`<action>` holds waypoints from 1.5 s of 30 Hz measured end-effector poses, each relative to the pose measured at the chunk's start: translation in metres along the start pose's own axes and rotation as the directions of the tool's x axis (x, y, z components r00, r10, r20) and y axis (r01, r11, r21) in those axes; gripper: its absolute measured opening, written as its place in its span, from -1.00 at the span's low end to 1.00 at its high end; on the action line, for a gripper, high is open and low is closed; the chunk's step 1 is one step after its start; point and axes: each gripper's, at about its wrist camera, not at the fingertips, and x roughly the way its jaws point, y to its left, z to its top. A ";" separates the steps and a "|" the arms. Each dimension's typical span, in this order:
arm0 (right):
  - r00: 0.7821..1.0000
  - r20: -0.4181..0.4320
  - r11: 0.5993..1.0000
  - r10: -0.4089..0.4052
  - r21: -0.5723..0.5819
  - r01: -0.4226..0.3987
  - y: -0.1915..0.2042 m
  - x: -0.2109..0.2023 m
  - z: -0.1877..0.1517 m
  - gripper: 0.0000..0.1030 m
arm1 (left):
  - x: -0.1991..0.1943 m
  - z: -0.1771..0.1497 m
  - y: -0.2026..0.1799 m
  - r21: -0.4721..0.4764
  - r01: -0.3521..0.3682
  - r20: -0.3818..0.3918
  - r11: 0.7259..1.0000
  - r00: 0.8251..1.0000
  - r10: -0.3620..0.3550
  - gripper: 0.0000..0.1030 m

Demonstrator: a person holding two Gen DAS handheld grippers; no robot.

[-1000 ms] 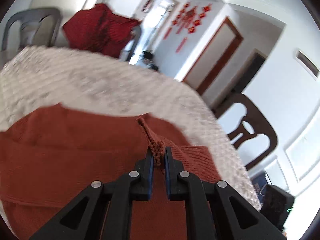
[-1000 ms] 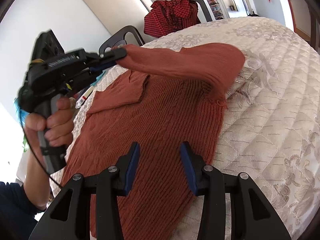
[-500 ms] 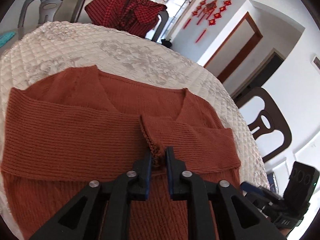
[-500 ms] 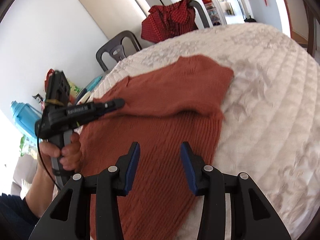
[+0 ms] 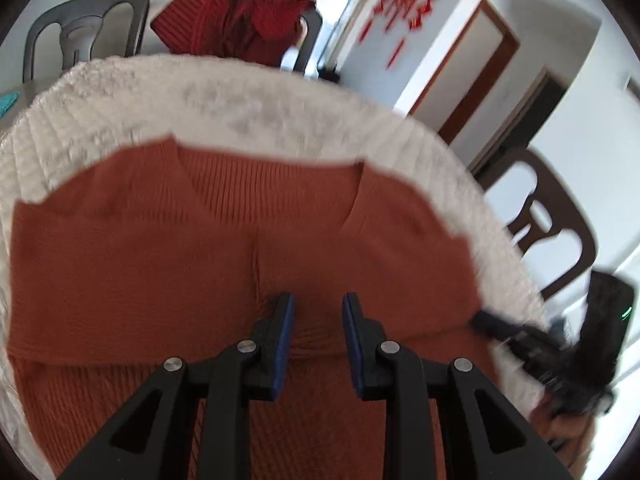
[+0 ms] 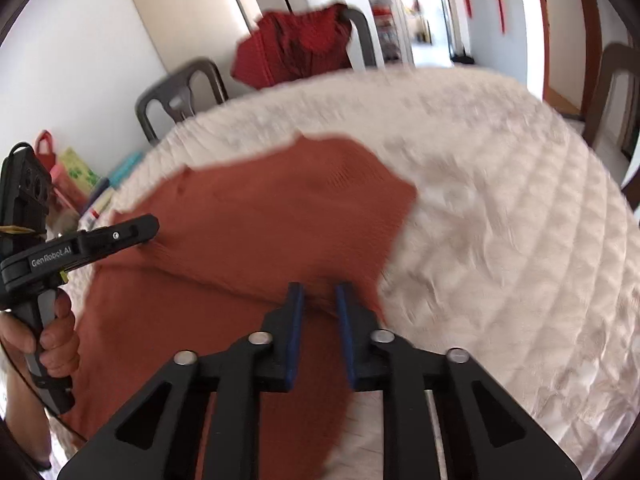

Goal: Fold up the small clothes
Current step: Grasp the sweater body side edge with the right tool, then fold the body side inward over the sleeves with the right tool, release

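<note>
Rust-orange ribbed knit sweater (image 5: 224, 240) is lying folded on the quilted cream tablecloth (image 6: 500, 208). Left gripper (image 5: 317, 308) is opening, releasing it; right gripper (image 6: 320, 292) is closing on the right fold edge. Bunched knit risks dragging the fold undone

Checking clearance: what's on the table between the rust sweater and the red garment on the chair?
Only bare quilted table cover lies between the rust sweater and the red garment, in both wrist views.

White walls (image 5: 540, 60), grey chair (image 5: 84, 24)
</note>
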 end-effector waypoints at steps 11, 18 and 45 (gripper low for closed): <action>0.998 0.058 0.999 0.033 -0.016 -0.032 -0.003 -0.025 0.011 -0.81 | -0.019 0.013 -0.009 0.043 -0.016 0.083 0.999 0.997 0.012 -0.47; 1.000 0.006 0.998 0.019 0.056 -0.019 -0.027 0.018 0.028 -0.81 | 0.011 0.023 0.008 -0.006 -0.035 0.037 0.999 0.999 0.035 -0.47; 1.000 0.020 0.999 -0.012 -0.053 0.013 -0.001 -0.009 0.016 -0.81 | -0.020 0.001 -0.012 0.109 -0.091 0.086 0.990 0.993 0.082 -0.47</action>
